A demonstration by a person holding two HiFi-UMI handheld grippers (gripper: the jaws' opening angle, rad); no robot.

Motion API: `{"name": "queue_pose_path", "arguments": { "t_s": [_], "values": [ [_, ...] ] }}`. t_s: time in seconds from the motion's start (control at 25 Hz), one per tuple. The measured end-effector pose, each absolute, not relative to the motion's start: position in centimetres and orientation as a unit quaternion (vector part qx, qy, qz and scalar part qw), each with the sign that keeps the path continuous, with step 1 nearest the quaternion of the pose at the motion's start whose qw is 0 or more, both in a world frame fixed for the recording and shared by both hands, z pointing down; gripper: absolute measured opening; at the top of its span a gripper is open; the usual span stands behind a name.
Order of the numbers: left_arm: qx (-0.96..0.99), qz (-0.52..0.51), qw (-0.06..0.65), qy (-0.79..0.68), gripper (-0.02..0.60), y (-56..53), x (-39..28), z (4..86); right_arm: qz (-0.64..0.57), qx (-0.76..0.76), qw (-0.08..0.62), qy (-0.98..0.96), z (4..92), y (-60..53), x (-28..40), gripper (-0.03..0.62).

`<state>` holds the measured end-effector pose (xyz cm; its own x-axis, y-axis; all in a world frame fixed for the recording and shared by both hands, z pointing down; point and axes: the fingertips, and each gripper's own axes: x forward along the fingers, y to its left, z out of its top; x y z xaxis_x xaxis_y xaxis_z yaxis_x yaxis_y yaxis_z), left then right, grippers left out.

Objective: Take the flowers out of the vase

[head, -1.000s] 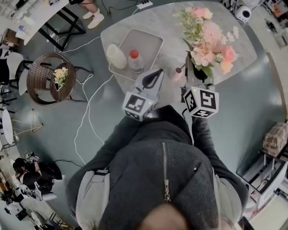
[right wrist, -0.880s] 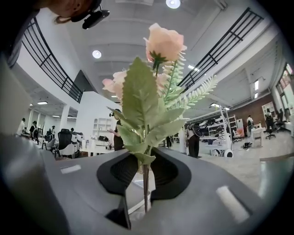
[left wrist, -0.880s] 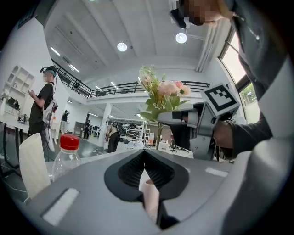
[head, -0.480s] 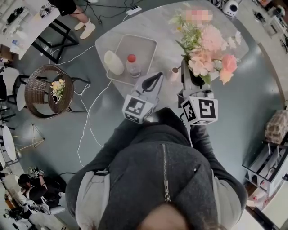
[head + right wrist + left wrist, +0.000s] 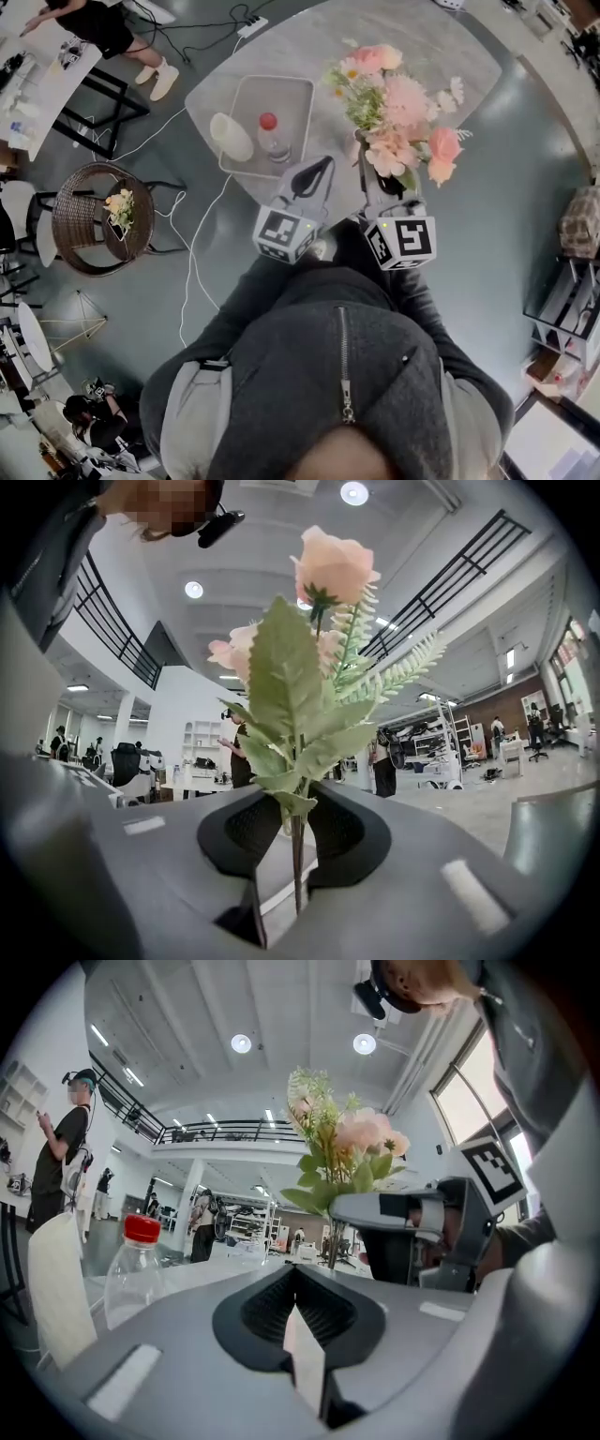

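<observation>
Hiding from me: the vase; in the head view the right gripper (image 5: 370, 167) and the blooms cover the base of the bunch, so I can't make it out.
Cut off: the stem (image 5: 297, 864) runs down between the jaws and out of the right gripper view.
Right gripper: jaws clamped on that one leafy stem, a pink rose (image 5: 335, 566) at its top.
Left gripper (image 5: 298, 1302): jaws together, nothing between them, just beside the right one.
Flowers (image 5: 398, 122): bunched over the counter (image 5: 450, 47), directly beyond the right jaws.
</observation>
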<state>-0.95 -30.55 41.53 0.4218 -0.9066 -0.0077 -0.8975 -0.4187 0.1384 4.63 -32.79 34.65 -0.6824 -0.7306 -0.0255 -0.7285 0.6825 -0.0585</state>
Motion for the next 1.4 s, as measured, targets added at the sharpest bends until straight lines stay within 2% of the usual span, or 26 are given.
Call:
{"name": "queue_pose_path", "arguments": {
  "t_s": [0.44,1.4],
  "values": [
    [0.842,-0.041,0.067,-0.534,0.009,-29.4,-2.6,42.5,-0.08,-0.418,-0.002,0.905,40.6,-31.9,4.1,0.078],
    [0.853,-0.033,0.079,-0.516,0.009,-29.1,-1.8,42.9,-0.105,-0.443,-0.019,0.89,42.1,-31.6,4.7,0.075]
  ]
}}
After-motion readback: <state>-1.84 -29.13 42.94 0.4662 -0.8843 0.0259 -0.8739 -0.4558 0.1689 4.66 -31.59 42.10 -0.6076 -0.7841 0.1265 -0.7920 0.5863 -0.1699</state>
